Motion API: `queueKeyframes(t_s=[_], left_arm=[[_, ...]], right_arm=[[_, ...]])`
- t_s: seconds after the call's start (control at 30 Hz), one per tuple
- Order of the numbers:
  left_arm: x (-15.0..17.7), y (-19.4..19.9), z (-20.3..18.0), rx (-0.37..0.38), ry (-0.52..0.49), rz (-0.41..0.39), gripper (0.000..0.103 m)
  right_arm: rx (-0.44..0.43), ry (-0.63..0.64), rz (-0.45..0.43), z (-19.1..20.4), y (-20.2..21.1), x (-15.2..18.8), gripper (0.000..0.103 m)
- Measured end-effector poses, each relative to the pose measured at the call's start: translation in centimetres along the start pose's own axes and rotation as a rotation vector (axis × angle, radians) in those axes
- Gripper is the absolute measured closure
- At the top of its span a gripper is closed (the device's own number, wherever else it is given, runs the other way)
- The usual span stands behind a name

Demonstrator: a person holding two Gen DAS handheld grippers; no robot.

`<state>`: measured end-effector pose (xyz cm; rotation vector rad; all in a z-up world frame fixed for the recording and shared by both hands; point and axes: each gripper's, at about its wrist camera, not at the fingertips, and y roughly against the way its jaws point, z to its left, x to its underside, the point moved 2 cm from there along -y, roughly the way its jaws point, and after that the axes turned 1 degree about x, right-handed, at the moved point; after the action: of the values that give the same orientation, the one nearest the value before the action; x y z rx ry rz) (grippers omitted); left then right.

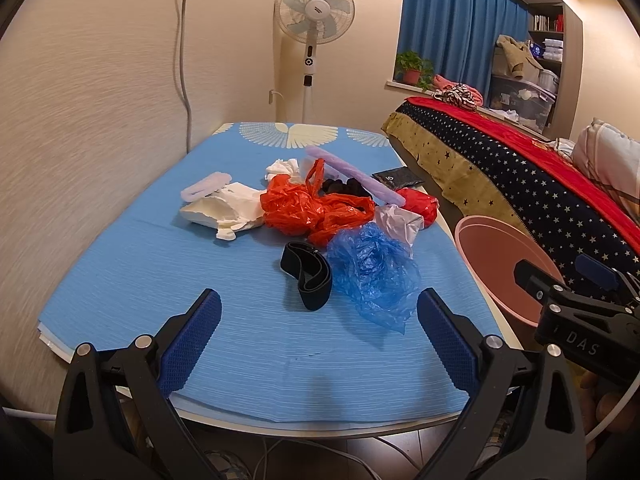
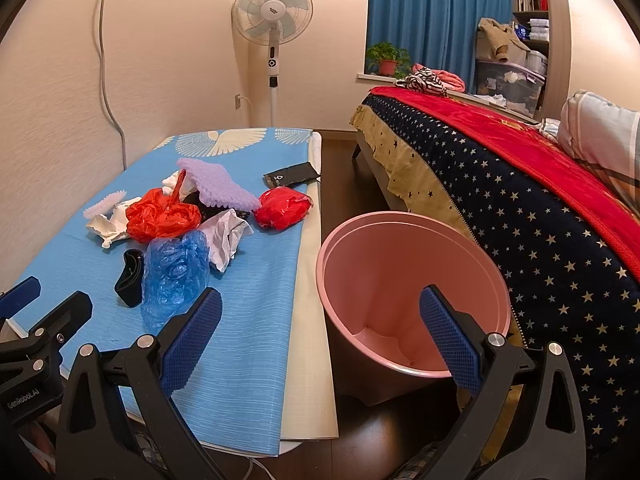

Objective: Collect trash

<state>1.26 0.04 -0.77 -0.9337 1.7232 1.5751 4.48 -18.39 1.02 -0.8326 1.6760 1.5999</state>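
A heap of trash lies on the blue-covered table point(image 1: 120, 288): an orange plastic bag point(image 1: 312, 208), a blue plastic bag point(image 1: 372, 272), a black band point(image 1: 308, 276), white crumpled paper point(image 1: 224, 212), a purple foam strip point(image 1: 356, 176), a red wad point(image 1: 420, 204). An empty pink bin point(image 2: 408, 292) stands on the floor right of the table. My left gripper point(image 1: 318, 340) hovers open over the table's near edge, short of the black band. My right gripper point(image 2: 320, 340) is open, empty, in front of the bin rim.
A bed with a starry dark cover and red blanket point(image 2: 540, 200) runs along the right, close behind the bin. A standing fan point(image 1: 314, 36) is beyond the table. A wall with a cable borders the table's left side. A black pouch point(image 2: 292, 174) lies at the table's far right.
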Motion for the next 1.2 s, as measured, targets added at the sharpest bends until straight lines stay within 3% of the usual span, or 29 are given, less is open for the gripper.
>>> queueKeyframes(t_s=[0.27, 0.37, 0.43, 0.57, 0.63, 0.77, 1.13, 1.2], left_arm=[[-0.1, 0.0, 0.2, 0.007, 0.013, 0.002, 0.013], [0.0, -0.4, 0.9, 0.014, 0.047, 0.020, 0.027], [0.0, -0.7, 1.2, 0.015, 0.054, 0.030, 0.041], [-0.5, -1.4, 2.0, 0.008, 0.078, 0.036, 0.057], [-0.7, -1.7, 2.5, 0.012, 0.106, 0.043, 0.067], [-0.7, -2.8, 2.5, 0.015, 0.100, 0.060, 0.073], [-1.1, -4.7, 3.7, 0.004, 0.139, 0.085, 0.073], [-1.4, -5.1, 3.8, 0.009, 0.144, 0.085, 0.073]], right_arm=[[-0.018, -0.009, 0.011, 0.4, -0.3, 0.1, 0.018], [-0.048, -0.017, 0.019, 0.6, -0.5, 0.2, 0.026], [-0.087, -0.029, 0.033, 0.8, -0.9, 0.2, 0.038], [-0.184, -0.059, 0.051, 1.7, -1.3, -0.2, 0.059], [-0.218, -0.064, 0.059, 2.2, -1.6, -0.5, 0.062], [-0.272, -0.100, 0.090, 3.2, -3.2, -0.7, 0.062], [-0.358, -0.149, 0.218, 6.1, -8.4, 0.2, 0.062], [-0.372, -0.144, 0.230, 6.4, -8.7, 0.3, 0.068]])
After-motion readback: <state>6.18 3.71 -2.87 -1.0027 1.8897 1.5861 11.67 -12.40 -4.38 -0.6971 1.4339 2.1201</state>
